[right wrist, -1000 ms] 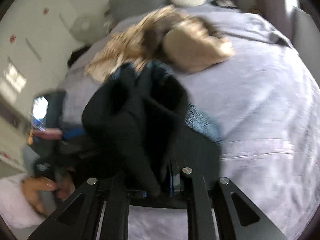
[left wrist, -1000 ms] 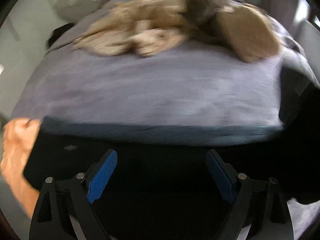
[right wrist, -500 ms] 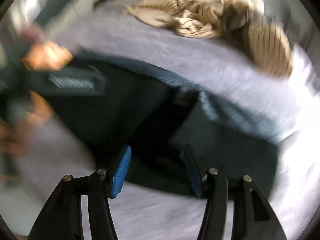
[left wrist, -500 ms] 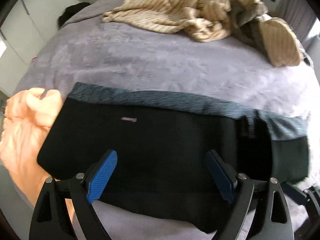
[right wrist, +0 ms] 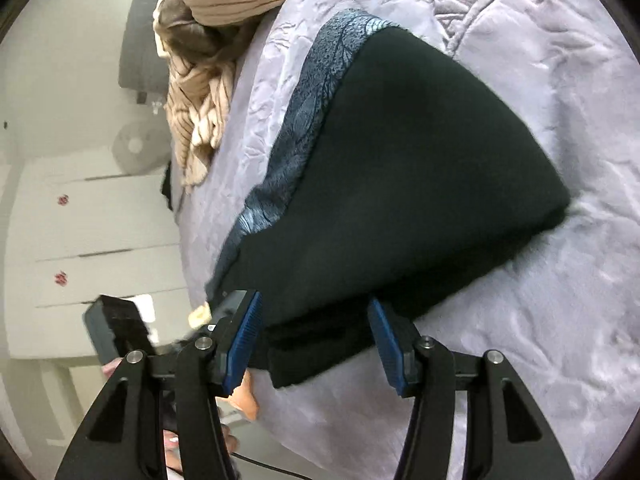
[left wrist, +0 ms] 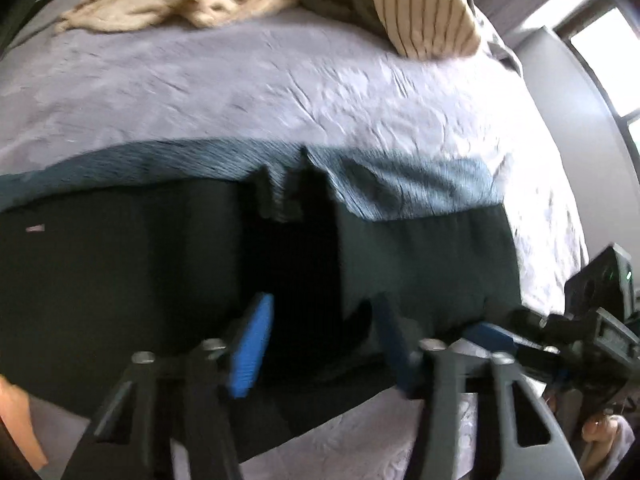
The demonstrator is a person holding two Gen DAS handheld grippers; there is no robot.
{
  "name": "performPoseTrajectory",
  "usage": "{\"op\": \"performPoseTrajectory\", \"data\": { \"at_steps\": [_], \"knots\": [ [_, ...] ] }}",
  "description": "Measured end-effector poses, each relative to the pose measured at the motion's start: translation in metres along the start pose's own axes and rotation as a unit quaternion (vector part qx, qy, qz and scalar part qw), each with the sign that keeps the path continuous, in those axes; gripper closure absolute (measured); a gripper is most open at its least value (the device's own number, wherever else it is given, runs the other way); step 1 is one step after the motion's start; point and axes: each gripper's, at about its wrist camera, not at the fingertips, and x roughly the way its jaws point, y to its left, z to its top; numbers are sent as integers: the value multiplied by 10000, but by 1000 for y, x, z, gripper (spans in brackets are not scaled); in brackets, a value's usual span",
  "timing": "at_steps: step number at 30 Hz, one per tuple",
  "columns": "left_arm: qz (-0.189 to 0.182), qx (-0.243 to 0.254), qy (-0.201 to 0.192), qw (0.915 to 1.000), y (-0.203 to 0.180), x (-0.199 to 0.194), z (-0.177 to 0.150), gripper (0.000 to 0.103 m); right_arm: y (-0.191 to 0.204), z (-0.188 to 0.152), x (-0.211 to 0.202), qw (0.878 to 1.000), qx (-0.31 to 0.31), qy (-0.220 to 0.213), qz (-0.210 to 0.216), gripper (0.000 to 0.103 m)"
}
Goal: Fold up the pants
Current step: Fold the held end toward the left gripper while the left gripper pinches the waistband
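The black pants are lying flat across the near part of the bed, folded into a wide dark band with a blue-grey patterned waistband running along their far edge. In the left wrist view the pants are filling the frame from 9 o'clock across to 3 o'clock, with a darker fold line showing near the middle. The left gripper is hovering over the near edge of the pants at 6 o'clock, its jaws standing spread with only dark cloth showing between the blue pads; nothing is being pinched. Motion blur is smearing this view somewhat.

In the right wrist view the pants are appearing as a dark wedge reaching from the centre toward 2 o'clock, the waistband lying along their 10 o'clock side. The right gripper is sitting at the near corner of the pants at 6 o'clock, its jaws spread wide, a folded edge of cloth lying between them without being clamped.

A beige striped blanket and a striped pillow are lying bunched at the far end of the bed, at 12 o'clock, well apart from the pants. White cabinets are standing beside the bed at 9 o'clock in the right wrist view.
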Motion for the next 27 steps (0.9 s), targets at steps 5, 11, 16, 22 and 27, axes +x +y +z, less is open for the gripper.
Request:
{"op": "performPoseTrajectory", "data": {
  "at_steps": [5, 11, 16, 22, 27],
  "knots": [
    [241, 48, 100, 9996, -8, 13, -1, 63, -10, 13, 19, 9996, 273, 57, -24, 98],
    [423, 179, -332, 9984, -13, -21, -27, 63, 24, 1, 11, 9987, -397, 261, -209, 98],
    [712, 48, -42, 9974, -7, 18, -39, 61, -6, -4, 45, 9962, -314, 458, -667, 98],
    [957, 138, -554, 9938, -16, -24, -29, 37, 34, 3, 24, 9882, -1095, 903, -578, 61],
    [813, 313, -1003, 9911, -37, -46, 4, 37, 67, 41, -47, 9735, -2173, -274, -661, 40]
  ]
}}
